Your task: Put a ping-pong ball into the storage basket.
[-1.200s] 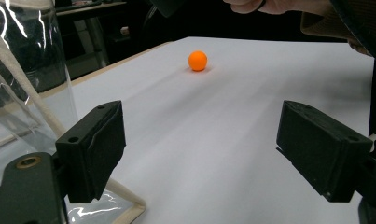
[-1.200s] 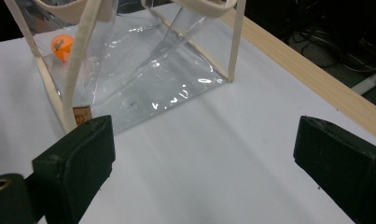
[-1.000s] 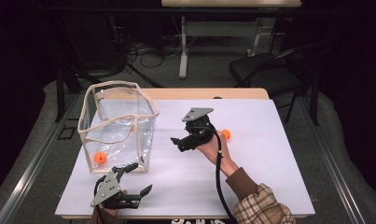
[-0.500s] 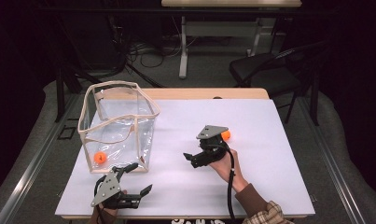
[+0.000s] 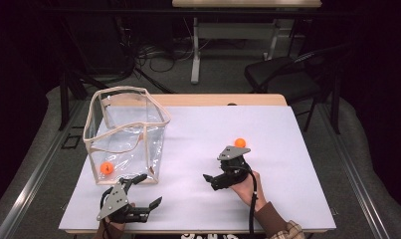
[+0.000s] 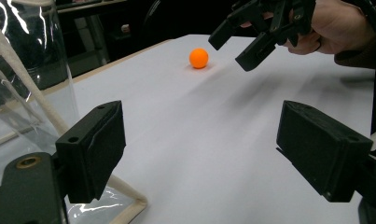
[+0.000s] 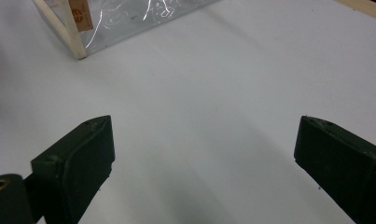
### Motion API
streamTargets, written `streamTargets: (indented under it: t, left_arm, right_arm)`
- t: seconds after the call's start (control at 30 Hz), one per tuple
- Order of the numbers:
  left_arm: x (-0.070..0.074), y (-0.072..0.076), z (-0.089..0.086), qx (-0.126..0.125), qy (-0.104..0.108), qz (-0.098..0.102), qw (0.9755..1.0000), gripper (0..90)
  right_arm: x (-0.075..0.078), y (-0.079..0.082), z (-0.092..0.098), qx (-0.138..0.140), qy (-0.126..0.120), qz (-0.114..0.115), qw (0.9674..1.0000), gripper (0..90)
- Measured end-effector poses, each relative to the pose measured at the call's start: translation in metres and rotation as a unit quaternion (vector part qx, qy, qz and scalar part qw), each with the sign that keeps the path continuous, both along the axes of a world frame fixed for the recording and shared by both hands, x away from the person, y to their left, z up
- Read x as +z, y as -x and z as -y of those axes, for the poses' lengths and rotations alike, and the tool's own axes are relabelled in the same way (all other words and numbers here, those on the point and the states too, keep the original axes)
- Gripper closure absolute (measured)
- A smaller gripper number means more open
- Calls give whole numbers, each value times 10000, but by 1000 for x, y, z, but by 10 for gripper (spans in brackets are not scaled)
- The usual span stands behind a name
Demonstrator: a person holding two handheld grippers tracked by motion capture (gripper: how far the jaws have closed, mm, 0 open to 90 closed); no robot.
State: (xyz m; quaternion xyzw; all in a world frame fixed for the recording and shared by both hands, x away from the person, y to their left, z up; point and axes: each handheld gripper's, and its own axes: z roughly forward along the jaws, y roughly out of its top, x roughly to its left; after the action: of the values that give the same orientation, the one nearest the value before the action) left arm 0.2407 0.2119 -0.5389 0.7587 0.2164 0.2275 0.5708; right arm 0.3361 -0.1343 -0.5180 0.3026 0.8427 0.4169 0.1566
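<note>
- The right gripper is held above the white worktop at about 5 o'clock from the middle of the high view, jaws spread wide with nothing between them.
- In the right gripper view the jaws look down on bare worktop, with a corner of the clear bag at 11 o'clock.
- An orange ball lies on the worktop just beside the right gripper, at its 1 o'clock in the high view, and apart from it.
- The left gripper sits at 7 o'clock near the front edge, jaws wide apart and empty.
- The clear bag stands upright at 9 o'clock, just beyond the left gripper.
- A second orange ball lies inside the bag, low at its front.
</note>
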Motion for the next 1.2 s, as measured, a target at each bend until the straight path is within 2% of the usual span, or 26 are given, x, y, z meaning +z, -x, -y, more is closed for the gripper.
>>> streamTargets:
  t: [0.1, 0.33, 0.67, 1.2]
  left_arm:
    - [0, 0, -1, 8, 23, 4, 10000, 155]
    - [-1, -2, 0, 1, -16, -19, 10000, 155]
    - [0, -2, 1, -1, -64, 3, 10000, 155]
    - [0, -1, 1, -3, -82, -10, 10000, 155]
  right_arm:
    - [-2, 1, 2, -20, 1, -62, 10000, 41]
    - [-6, 11, 9, -81, -90, 14, 9999, 36]
    - [-8, 25, 15, -82, -65, 85, 9999, 33]
    - [-12, 27, 28, -250, -9, 87, 9997, 34]
